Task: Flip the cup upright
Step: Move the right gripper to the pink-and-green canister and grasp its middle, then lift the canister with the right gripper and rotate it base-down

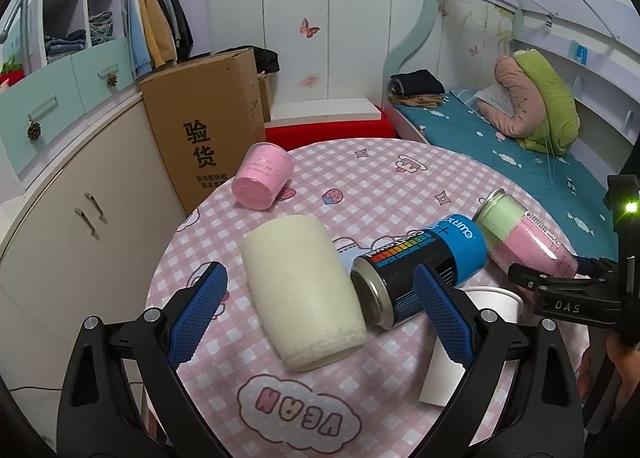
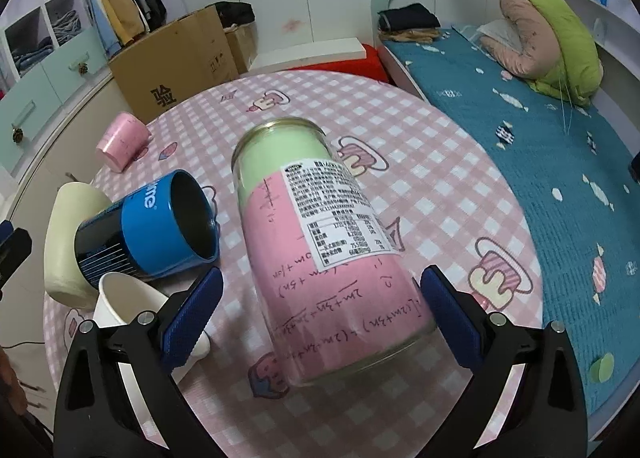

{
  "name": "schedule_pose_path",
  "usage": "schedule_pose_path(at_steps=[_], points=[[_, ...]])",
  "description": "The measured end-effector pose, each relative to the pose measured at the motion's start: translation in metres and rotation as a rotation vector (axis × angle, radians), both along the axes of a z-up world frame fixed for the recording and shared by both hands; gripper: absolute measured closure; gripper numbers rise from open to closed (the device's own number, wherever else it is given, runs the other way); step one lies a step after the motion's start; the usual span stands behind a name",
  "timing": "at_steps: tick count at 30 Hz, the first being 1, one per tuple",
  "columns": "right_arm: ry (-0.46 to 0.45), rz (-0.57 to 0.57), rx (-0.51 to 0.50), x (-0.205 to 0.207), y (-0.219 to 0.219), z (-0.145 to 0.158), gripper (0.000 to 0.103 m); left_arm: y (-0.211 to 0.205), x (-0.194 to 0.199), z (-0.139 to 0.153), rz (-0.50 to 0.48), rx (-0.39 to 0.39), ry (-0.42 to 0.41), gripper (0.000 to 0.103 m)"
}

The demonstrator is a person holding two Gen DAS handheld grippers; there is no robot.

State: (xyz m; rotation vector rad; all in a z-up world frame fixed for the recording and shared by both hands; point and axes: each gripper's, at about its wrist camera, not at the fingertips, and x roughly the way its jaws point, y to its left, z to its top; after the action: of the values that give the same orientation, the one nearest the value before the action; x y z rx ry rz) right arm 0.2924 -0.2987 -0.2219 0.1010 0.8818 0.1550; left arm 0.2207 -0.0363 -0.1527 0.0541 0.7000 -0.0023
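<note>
Matte cream cup (image 1: 302, 290) lies on its side between the wide-apart left gripper (image 1: 320, 314) pads, long axis pointing away, flat base nearest. Right gripper (image 2: 322, 312) gapes around a glossy pink-green can (image 2: 320, 246).

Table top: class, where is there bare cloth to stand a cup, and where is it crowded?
Free: the far half of the table, beyond the pink-and-green can and right of the pink cup; also the near edge by the cloud print. Crowded: the cream cup, blue-and-black cup and paper cup bunch together.
</note>
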Motion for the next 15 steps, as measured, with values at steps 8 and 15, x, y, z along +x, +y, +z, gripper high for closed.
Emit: schedule_pose_path(at_steps=[8,15], points=[[0.012,0.027,0.036,0.007,-0.005,-0.006,0.025,0.008,-0.008,0.004,0.011,-0.005,0.006,0.008],[-0.005,0.002,0.075,-0.013,-0.010,-0.004,0.029,0.020,-0.027,0.016,0.029,-0.011,-0.013,0.008]])
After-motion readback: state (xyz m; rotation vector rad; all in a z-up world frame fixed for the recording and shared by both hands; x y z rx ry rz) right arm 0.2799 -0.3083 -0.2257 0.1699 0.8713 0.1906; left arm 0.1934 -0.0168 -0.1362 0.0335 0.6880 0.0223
